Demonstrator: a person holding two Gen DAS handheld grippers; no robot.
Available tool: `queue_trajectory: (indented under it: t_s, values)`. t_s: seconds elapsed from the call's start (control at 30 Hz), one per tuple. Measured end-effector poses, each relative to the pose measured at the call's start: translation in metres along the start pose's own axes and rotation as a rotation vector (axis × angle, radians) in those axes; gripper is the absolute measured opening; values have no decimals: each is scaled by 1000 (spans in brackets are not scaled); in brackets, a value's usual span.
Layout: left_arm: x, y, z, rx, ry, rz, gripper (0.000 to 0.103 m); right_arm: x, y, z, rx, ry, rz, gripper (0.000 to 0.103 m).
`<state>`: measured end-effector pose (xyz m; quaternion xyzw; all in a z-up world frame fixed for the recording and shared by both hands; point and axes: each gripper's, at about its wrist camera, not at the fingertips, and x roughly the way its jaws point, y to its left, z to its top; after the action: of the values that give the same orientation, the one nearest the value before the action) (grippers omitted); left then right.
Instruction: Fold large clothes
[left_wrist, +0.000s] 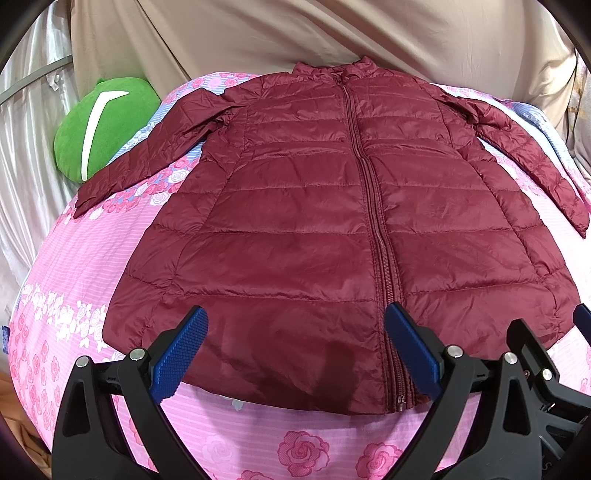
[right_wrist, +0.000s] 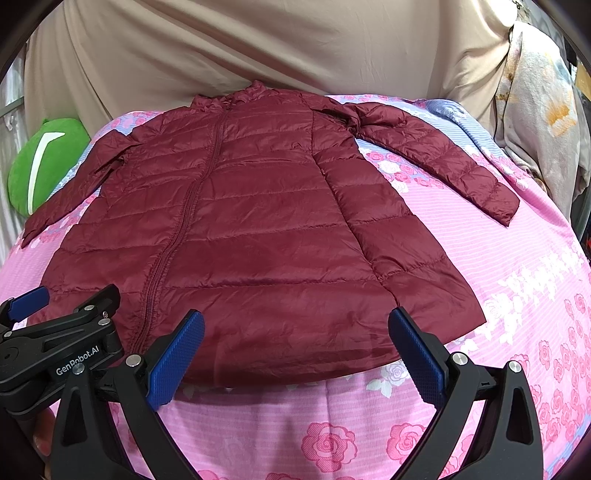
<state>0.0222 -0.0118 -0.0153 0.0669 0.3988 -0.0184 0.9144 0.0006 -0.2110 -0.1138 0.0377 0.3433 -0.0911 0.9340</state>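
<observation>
Bed sheet (left_wrist: 66, 266): pink, rose print, blue striped band
Cushion (left_wrist: 99, 125): green, white mark, left edge
Backdrop (left_wrist: 295, 33): beige draped cloth

Bed (left_wrist: 74, 266) covered by pink sheet printed with roses, with a blue striped band toward the top of frame. Jacket (left_wrist: 332, 221), maroon, quilted, lies flat at centre, zipped, collar toward top, both sleeves spread out to the sides. Green cushion (left_wrist: 99, 125) at upper left, touching the left sleeve.
</observation>
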Motion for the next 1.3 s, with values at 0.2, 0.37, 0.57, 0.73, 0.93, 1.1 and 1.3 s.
queue_trajectory:
  t_s: [0.2,0.37,0.57,0.73,0.93,1.1,1.3]
  values:
    - [6,1,0,3,12,-21,95,0,-3,-2,-11,-3,15,98]
    - [14,13,6,-24,21,-78,95,7,-38,9,17,-17,15,98]
    - [27,57,28,-113,14,-114,95,26,-154,45,195,-38,-148,98]
    - [34,91,49,-162,-28,-77,95,68,-274,69,400,35,-219,98]
    - [46,109,74,-199,-42,-80,95,125,-350,85,578,108,-188,88]
    - [57,106,95,-181,-56,-100,95,152,-355,115,542,101,-246,11]
    - [62,98,124,-126,-103,-113,94,112,-318,221,490,-153,-199,3]
